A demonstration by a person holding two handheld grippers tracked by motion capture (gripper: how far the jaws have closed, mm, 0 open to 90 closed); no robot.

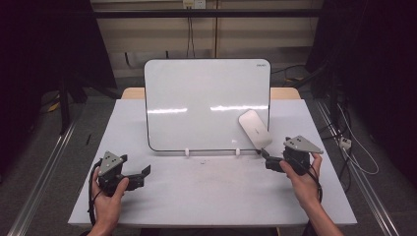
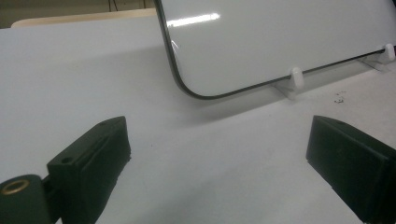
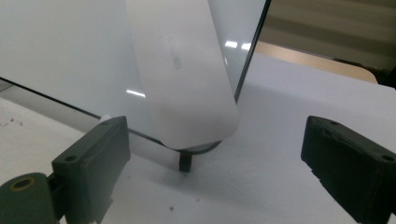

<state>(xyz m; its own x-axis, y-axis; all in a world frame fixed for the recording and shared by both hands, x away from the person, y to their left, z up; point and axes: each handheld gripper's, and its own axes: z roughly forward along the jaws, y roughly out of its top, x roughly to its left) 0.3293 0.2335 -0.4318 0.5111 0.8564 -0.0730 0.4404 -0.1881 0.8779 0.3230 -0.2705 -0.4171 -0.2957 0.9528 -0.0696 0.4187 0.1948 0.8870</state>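
Left gripper and right gripper rest low on the table in front of the whiteboard, jaws spread, gripping nothing. Eraser sticks to whiteboard's lower right corner, tilted, just ahead of right gripper.

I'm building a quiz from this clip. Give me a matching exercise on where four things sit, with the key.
Things:
1. whiteboard
2. eraser
3. left claw
4. right claw

Places or states:
A. open, just below the eraser
B. upright at the table's middle
C. open over bare table
D. against the board's lower right corner

Pairs: 1-B, 2-D, 3-C, 4-A
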